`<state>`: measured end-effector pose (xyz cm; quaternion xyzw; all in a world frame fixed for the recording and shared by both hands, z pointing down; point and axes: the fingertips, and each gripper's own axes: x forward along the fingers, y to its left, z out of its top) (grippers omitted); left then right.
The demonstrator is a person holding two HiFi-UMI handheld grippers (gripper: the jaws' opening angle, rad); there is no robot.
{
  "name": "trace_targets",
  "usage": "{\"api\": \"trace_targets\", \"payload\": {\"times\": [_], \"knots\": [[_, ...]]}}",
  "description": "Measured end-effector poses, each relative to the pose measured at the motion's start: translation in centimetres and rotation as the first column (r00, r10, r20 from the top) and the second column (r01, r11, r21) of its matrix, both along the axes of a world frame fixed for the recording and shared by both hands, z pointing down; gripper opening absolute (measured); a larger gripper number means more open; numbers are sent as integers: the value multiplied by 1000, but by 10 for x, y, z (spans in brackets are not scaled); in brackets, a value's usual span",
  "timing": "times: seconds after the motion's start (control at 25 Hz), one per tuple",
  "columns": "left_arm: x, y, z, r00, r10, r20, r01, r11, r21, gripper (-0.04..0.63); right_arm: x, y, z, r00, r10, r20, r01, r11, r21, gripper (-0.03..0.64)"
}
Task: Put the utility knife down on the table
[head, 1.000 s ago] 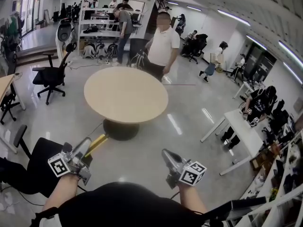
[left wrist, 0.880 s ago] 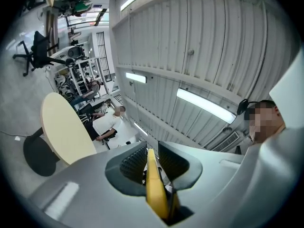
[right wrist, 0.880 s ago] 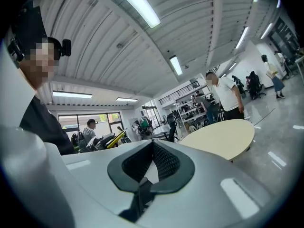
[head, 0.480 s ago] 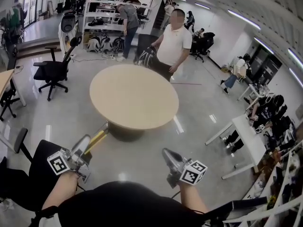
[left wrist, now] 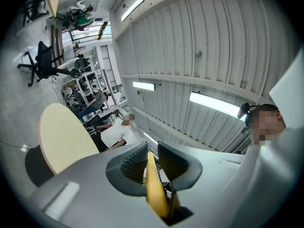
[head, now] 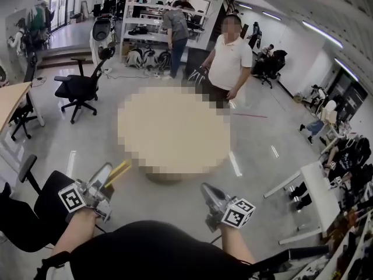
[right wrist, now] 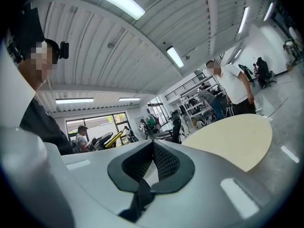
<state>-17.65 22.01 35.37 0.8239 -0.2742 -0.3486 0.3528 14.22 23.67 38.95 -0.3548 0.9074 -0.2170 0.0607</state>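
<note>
Utility knife (left wrist: 154, 189), yellow-bodied, is clamped between the ribbed pads of my left gripper (left wrist: 151, 152), whose jaws stand nearly together on its thin body. In the head view the knife projects from that gripper at lower left, held in the air near the near-left edge of the round table (left wrist: 61, 137). My right gripper (right wrist: 153, 148), lower centre-right, has its pad tips meeting with nothing between them. Beyond the table's far edge stands a person in a white shirt (head: 230, 63). A black office chair (head: 78, 89) stands at upper left.
</note>
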Motion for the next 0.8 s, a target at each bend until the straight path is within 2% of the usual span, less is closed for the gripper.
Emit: {"api": "trace_targets", "payload": {"times": [0.24, 0.44, 0.52, 0.64, 0.8], "knots": [[56, -25, -13, 996, -87, -1, 87, 996, 16, 63, 58, -56, -14, 996, -92, -2, 92, 995, 39, 14], [97, -52, 1, 991, -130, -15, 130, 991, -27, 25, 96, -97, -2, 992, -121, 24, 120, 992, 33, 14], [106, -65, 5, 988, -150, -33, 149, 988, -51, 0, 103, -109, 2, 990, -139, 29, 138, 990, 32, 14], [113, -82, 6, 984, -172, -36, 169, 983, -71, -2, 109, -124, 5, 987, -158, 29, 157, 987, 25, 14], [114, -103, 6, 983, -179, -35, 177, 982, -66, -3, 115, -143, 13, 988, -154, 31, 153, 988, 7, 14]]}}
